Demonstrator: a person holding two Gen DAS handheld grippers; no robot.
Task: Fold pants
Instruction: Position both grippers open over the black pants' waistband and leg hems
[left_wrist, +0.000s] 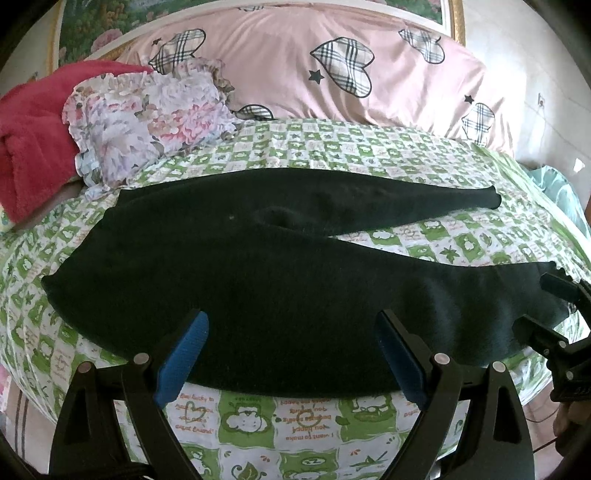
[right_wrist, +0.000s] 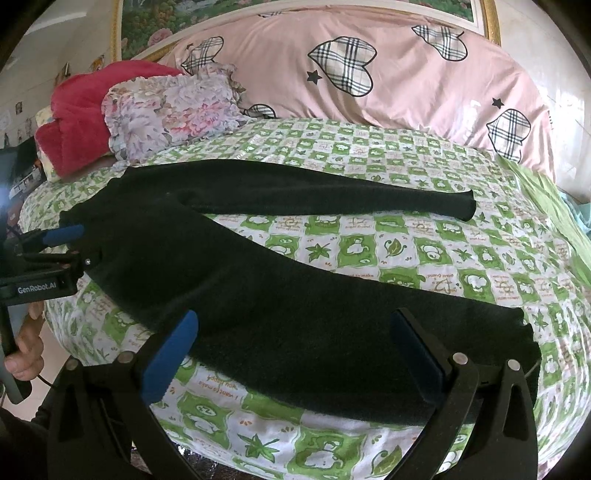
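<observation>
Black pants (left_wrist: 258, 273) lie flat on the bed, waist to the left, legs spread in a V to the right; they also show in the right wrist view (right_wrist: 295, 314). My left gripper (left_wrist: 291, 332) is open, its blue pads either side of the near edge by the waist end; it also shows at the waist in the right wrist view (right_wrist: 70, 245). My right gripper (right_wrist: 293, 332) is open over the near leg close to its cuff; it also shows at that cuff in the left wrist view (left_wrist: 543, 306).
The bed has a green-and-white patterned sheet (left_wrist: 332, 158). A floral pillow (left_wrist: 147, 118) and a red blanket (left_wrist: 33, 140) lie at the back left. A pink quilt with plaid hearts (left_wrist: 332, 66) lies along the back. The bed's near edge is just below the grippers.
</observation>
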